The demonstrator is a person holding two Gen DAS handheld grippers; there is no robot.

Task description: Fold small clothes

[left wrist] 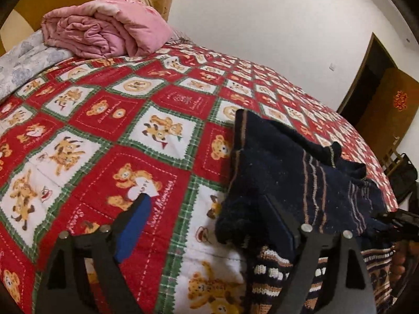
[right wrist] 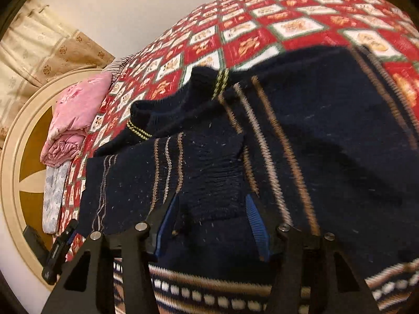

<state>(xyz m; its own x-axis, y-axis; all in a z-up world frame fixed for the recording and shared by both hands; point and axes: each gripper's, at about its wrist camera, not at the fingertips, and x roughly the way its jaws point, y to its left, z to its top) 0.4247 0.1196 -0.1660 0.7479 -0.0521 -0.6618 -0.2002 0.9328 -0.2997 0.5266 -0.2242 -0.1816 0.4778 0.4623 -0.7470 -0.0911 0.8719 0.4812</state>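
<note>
Left gripper (left wrist: 207, 225) is spread wide, nothing between its fingers, low over the red teddy-bear patchwork quilt (left wrist: 110, 120). Right gripper (right wrist: 212, 209) is also spread, straddling the dark navy knitted sweater with tan stripes (right wrist: 314, 144) lying partly folded on the quilt. Folded pink blanket (left wrist: 104, 31) sits far left.

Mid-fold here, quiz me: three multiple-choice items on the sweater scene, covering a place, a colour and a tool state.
1. Where does the pink quilt lie?
A. by the headboard
B. on the floor
C. over the sweater

2. The sweater is mainly:
A. white
B. dark navy
C. green

3. The left tool is:
A. shut on the quilt
B. out of view
C. open, one finger by the sweater's edge

Answers:
1 A, it is bundled at the bed's head end.
2 B, navy knit with tan stripes.
3 C, a wide gap shows bedspread between its fingers.
</note>
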